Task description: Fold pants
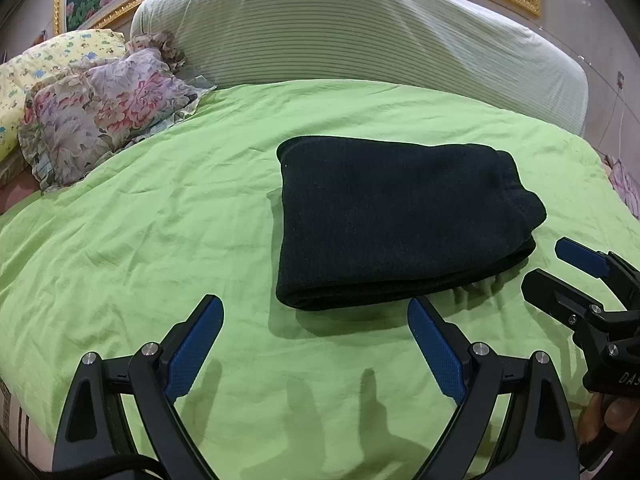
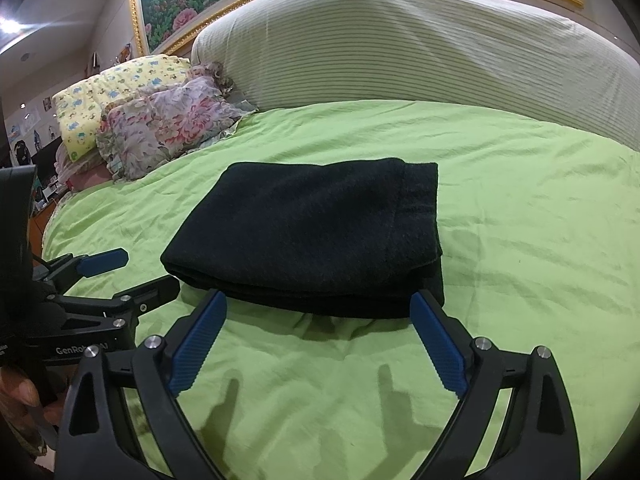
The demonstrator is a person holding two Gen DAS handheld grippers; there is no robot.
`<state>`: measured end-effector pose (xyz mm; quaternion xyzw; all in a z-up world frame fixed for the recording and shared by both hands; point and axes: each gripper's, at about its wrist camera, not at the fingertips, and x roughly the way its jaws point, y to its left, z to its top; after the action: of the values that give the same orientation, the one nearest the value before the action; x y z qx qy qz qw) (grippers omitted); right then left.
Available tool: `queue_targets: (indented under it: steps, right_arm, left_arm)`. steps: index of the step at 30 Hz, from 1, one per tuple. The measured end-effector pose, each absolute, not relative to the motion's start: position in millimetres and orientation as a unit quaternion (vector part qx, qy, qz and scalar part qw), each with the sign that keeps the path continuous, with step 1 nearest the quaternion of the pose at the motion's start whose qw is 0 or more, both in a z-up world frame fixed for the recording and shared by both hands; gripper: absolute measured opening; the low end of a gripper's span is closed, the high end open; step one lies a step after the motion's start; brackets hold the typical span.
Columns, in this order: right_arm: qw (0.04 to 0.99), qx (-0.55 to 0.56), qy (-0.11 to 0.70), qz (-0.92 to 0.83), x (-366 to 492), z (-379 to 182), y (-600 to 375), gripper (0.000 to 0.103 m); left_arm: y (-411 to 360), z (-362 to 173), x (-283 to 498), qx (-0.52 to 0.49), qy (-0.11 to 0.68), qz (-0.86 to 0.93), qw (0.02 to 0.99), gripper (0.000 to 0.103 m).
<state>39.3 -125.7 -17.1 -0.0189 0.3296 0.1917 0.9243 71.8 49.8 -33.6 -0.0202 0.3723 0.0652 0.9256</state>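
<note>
Dark navy pants lie folded into a thick rectangle on the green bed sheet; they also show in the right wrist view. My left gripper is open and empty, just short of the bundle's near edge. My right gripper is open and empty, its blue fingertips at the bundle's near edge. The right gripper appears at the right of the left wrist view, the left gripper at the left of the right wrist view.
A large striped bolster lies across the back of the bed. Floral and yellow pillows are piled at the back left. A gold-framed painting hangs behind. Green sheet spreads around the pants.
</note>
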Motion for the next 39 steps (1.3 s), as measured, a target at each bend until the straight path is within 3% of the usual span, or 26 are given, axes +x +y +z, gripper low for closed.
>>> queue_targets:
  steps: [39]
  right_arm:
    - [0.930,-0.002,0.313,0.192,53,4,-138,0.096]
  left_arm:
    - [51,-7,98,-0.040,0.354,0.069,0.932,0.093]
